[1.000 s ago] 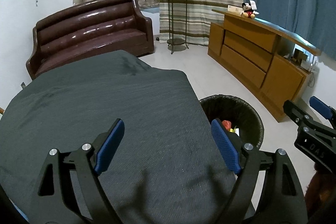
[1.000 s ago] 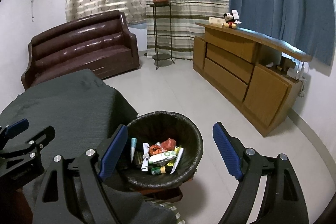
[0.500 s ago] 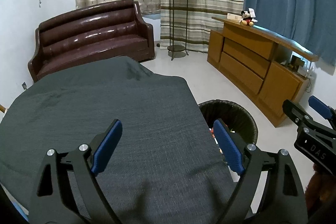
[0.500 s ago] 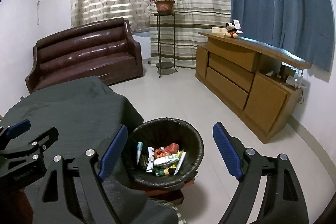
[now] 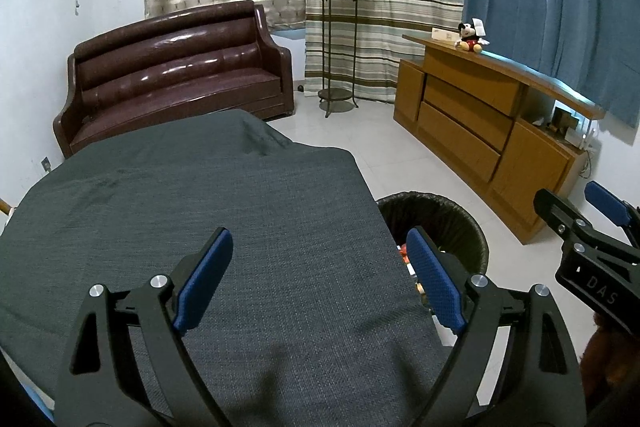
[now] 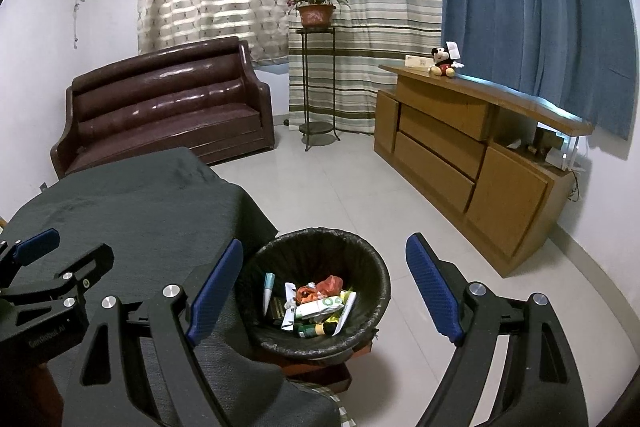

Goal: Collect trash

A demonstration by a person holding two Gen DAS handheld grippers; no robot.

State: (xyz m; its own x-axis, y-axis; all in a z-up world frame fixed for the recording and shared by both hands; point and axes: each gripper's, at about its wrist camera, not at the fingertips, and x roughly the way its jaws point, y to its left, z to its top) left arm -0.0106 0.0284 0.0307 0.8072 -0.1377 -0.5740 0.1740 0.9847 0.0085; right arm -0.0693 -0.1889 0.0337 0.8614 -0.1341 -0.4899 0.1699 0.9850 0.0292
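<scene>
A black-lined trash bin (image 6: pixel 360 255) stands on the floor beside the table and holds several pieces of trash (image 6: pixel 316 307): wrappers, a tube, a small bottle. The bin's rim also shows in the left wrist view (image 5: pixel 440 211). My right gripper (image 6: pixel 324 291) is open and empty, held above the bin. My left gripper (image 5: pixel 320 279) is open and empty above the table covered in grey cloth (image 5: pixel 200 195). No trash shows on the cloth.
A brown leather sofa (image 5: pixel 176 75) stands behind the table. A wooden sideboard (image 5: pixel 480 115) with a Mickey toy (image 5: pixel 470 37) lines the right wall. A plant stand (image 5: pixel 338 47) stands before the curtains. White tiled floor (image 6: pixel 360 187) lies between them.
Both grippers have risen and tilted up a little, so more of the room shows and the bin sits lower in view. Both stay open and empty.
</scene>
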